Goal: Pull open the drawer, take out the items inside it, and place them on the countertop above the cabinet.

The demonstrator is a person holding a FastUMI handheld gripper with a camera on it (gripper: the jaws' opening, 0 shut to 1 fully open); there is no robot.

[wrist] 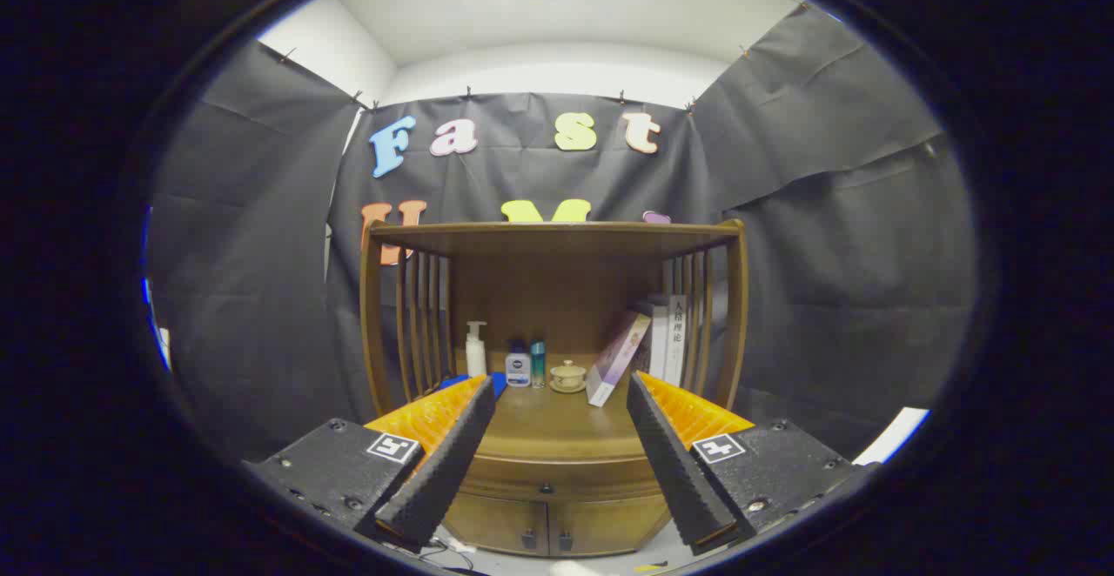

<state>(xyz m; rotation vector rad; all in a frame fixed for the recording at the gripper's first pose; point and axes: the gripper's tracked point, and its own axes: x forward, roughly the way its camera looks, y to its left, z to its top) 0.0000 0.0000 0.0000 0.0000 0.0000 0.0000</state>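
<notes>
A brown wooden cabinet (557, 472) stands ahead of me against the black cloth wall. Its drawer (557, 478) sits shut under the countertop (553, 424), with a small dark knob at its middle. My gripper (561, 389) is open and holds nothing. Its two black-padded fingers (448, 463) reach out on either side of the countertop, some way short of the cabinet. What lies inside the drawer is hidden.
At the back of the countertop stand a white pump bottle (475, 350), a small white-and-blue bottle (518, 369), a teal bottle (538, 364) and a lidded cup (567, 376). Books (648, 345) lean at the right. A slatted shelf top (557, 235) spans above. Two small doors (548, 525) sit below the drawer.
</notes>
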